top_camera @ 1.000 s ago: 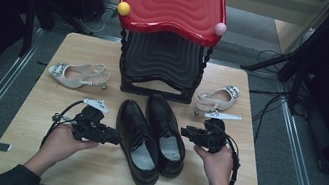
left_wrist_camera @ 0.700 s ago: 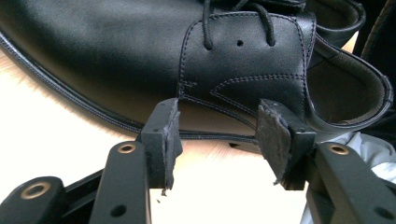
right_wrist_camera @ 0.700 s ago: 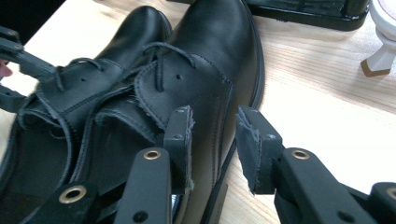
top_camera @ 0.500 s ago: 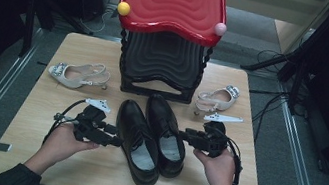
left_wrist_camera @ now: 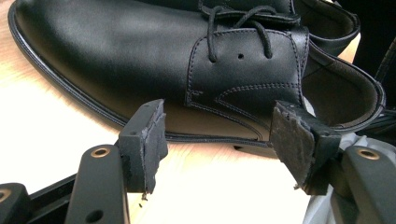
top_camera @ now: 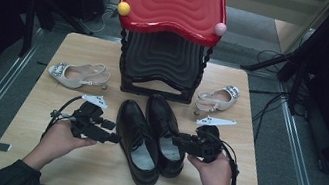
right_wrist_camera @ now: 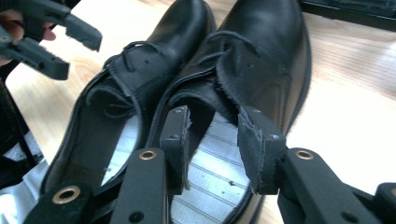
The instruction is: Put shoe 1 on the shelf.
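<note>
Wooden table (top_camera: pixel 16 149) is seen from above; a red-topped black stand (top_camera: pixel 173 3) is set at its far middle. Two black lace-up shoes are laid side by side before the stand, touching: left shoe (top_camera: pixel 136 141), right shoe (top_camera: pixel 164 133). A beige heeled sandal (top_camera: pixel 79 74) is placed far left, another beige sandal (top_camera: pixel 215 98) far right.

Left gripper (top_camera: pixel 113 138) is held just beside the left shoe's outer flank; its jaws have just been opening and are spread wide, nothing gripped, the pads (left_wrist_camera: pixel 149 135) clear of the leather. Right gripper (top_camera: pixel 179 141) is poised at the right shoe's opening; its jaws have just been opening, part-spread, nothing between them.
</note>
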`<state>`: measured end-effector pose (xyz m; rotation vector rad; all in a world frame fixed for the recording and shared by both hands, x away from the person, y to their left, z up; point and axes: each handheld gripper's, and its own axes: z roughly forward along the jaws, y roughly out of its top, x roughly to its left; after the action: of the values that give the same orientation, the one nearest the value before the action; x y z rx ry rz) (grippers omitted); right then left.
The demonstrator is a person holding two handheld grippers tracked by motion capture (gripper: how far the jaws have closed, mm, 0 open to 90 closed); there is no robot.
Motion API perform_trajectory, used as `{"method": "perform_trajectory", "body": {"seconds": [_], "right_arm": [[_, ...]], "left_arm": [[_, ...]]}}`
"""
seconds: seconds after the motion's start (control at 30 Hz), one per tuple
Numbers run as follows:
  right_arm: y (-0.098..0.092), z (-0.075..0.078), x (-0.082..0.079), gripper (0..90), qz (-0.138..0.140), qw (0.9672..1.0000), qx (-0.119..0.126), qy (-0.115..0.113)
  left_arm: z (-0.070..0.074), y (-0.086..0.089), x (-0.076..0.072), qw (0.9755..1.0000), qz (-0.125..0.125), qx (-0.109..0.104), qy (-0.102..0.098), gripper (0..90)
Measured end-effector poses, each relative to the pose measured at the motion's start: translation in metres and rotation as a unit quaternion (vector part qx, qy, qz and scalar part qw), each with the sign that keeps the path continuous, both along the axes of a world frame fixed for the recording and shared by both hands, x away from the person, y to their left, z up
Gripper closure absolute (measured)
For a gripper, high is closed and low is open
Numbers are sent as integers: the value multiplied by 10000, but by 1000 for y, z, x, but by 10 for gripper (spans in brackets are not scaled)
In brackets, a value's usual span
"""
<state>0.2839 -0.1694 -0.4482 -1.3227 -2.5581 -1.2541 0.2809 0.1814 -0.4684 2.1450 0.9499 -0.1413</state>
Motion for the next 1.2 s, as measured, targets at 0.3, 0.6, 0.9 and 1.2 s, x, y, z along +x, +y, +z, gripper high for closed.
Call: {"method": "perform_trajectory", "body": {"seconds": [0.3, 0.6, 0.9, 1.2], "right_arm": [[14, -2, -9, 607, 208, 9997, -79, 75], [35, -8, -13, 576, 428, 9987, -150, 212], [54, -16, -7, 576, 557, 9965, -442, 432], [68, -22, 2, 587, 572, 9937, -810, 514]], "left_arm": [[1, -2, 3, 9999, -53, 103, -57, 360], [1, -2, 6, 9998, -92, 146, -100, 360], [3, 4, 6, 9997, 16, 187, -129, 359], [2, 13, 2, 9997, 124, 192, -107, 359]]}}
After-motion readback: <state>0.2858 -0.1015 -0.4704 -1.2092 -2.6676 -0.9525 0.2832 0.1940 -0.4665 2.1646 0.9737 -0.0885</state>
